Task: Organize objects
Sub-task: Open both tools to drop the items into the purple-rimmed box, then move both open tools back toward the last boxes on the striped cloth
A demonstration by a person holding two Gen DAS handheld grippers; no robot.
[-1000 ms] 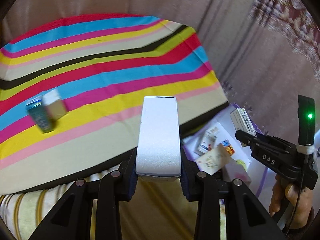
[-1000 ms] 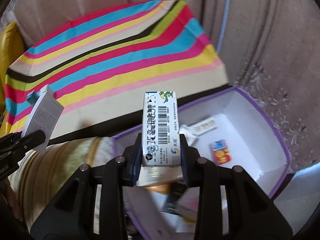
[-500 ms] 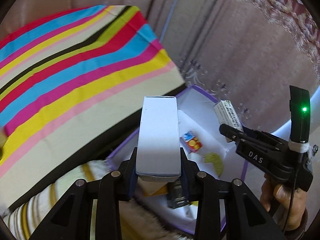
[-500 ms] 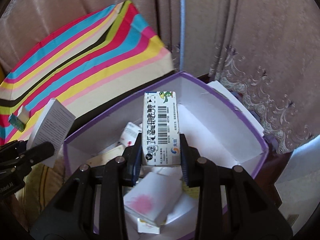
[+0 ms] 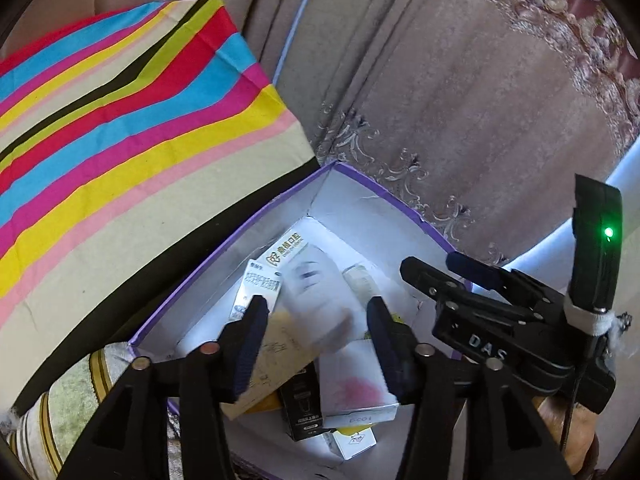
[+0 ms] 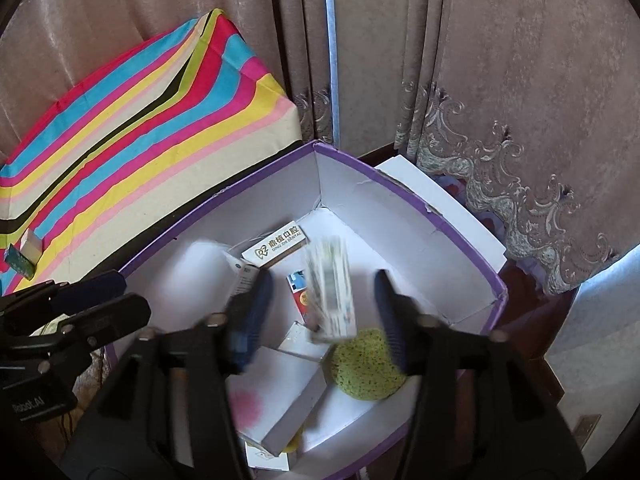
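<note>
Two blurred cartons, white point(image 5: 316, 300) and barcoded point(image 6: 332, 292), sit untouched between both grippers' opening jaws.

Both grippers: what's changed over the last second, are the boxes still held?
Both swung from the striped cloth to over the purple box. Both jaws are opening: the white carton and barcode carton, blurred, are dropping free into it. The small box stays on the cloth.

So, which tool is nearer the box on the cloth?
Left. The left tool is over the bin nearest the box, the right tool farther; both are opening, cartons loose between.
</note>
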